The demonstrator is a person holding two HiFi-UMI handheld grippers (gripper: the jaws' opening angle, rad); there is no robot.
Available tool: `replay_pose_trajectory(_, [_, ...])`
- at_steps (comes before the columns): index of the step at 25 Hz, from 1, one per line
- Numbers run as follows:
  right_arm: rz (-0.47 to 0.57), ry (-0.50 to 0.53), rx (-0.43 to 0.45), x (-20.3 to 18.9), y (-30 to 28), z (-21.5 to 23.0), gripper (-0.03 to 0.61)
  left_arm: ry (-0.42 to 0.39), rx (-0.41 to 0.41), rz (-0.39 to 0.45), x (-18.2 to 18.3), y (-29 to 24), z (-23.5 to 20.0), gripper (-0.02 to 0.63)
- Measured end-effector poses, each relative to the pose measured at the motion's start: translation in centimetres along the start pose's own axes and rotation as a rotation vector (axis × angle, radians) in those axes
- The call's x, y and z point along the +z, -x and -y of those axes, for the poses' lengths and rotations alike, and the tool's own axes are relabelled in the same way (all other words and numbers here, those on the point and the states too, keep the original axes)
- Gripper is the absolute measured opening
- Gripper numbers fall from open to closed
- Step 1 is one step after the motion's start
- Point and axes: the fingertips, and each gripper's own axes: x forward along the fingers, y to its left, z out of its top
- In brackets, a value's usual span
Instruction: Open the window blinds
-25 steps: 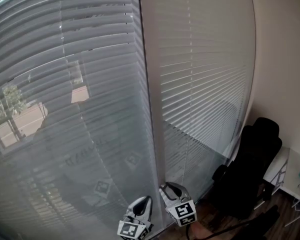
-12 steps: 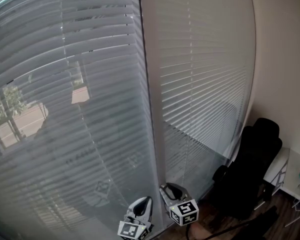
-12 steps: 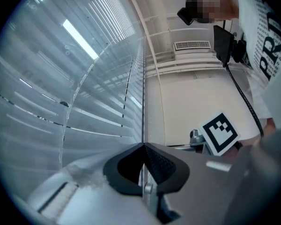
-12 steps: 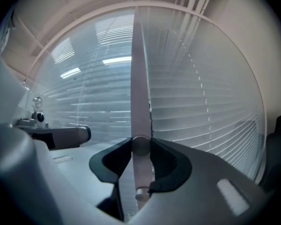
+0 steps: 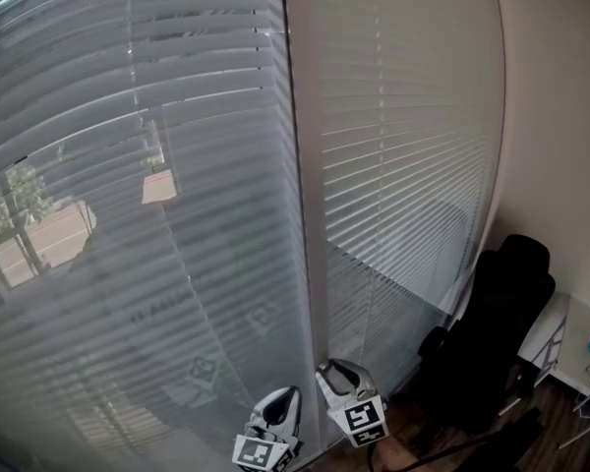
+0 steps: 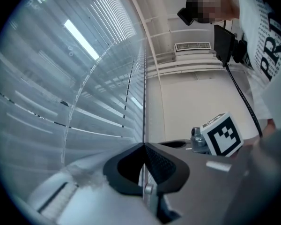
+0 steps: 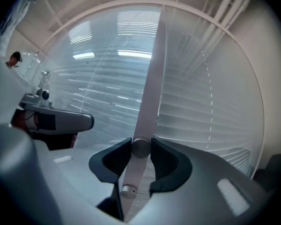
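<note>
Two grey slatted blinds cover the window, the left blind point(image 5: 128, 224) and the right blind point(image 5: 403, 165), with a pale frame post point(image 5: 303, 214) between them. Trees and a street show faintly through the left blind. My right gripper point(image 7: 140, 145) is shut on the blind's pale round wand point(image 7: 152, 78), which rises from between its pads in front of the post. At the bottom of the head view it point(image 5: 346, 389) sits at the foot of the post. My left gripper point(image 6: 144, 145) is beside it point(image 5: 278, 413), its jaw tips touching with nothing seen between them.
A black office chair point(image 5: 492, 332) stands right of the window, against the plain wall point(image 5: 560, 116). A white table point(image 5: 580, 347) with small items sits at the far right on a dark wood floor point(image 5: 541, 431). A person's torso point(image 6: 267, 55) shows in the left gripper view.
The marker cube on my right gripper has rolled slightly one way and back. The left blind's slats have shifted a little, and the reflections in it look fainter. The left gripper has not moved.
</note>
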Motion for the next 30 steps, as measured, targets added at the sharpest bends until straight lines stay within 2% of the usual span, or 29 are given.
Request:
replay_pose_trajectory(6, [-0.036, 0.248, -0.017, 0.8, 0.0, -0.6, 0.144, 0.007, -0.002, 0.000, 0.0, 0.2, -0.1, -0.008])
replay_pose_trajectory(8, [-0.051, 0.278, -0.021, 0.5, -0.2, -0.7, 0.146, 0.011, -0.007, -0.001, -0.1, 0.1, 0.0, -0.008])
replay_pose_trajectory(15, [-0.023, 0.206, -0.011, 0.2, -0.3, -0.5, 0.137, 0.016, -0.012, -0.003, -0.2, 0.1, 0.0, -0.008])
replay_pose_trajectory(22, [-0.007, 0.079, -0.002, -0.1, -0.2, -0.2, 0.133, 0.021, -0.011, 0.004, -0.1, 0.1, 0.0, -0.008])
replay_pose_trajectory(26, [0.005, -0.015, 0.005, -0.1, -0.2, 0.0, 0.133, 0.021, -0.011, 0.008, 0.0, 0.0, 0.0, -0.008])
replay_pose_trajectory(30, [0.027, -0.157, 0.015, -0.3, -0.2, 0.4, 0.133, 0.022, -0.010, 0.011, 0.2, 0.1, 0.0, -0.008])
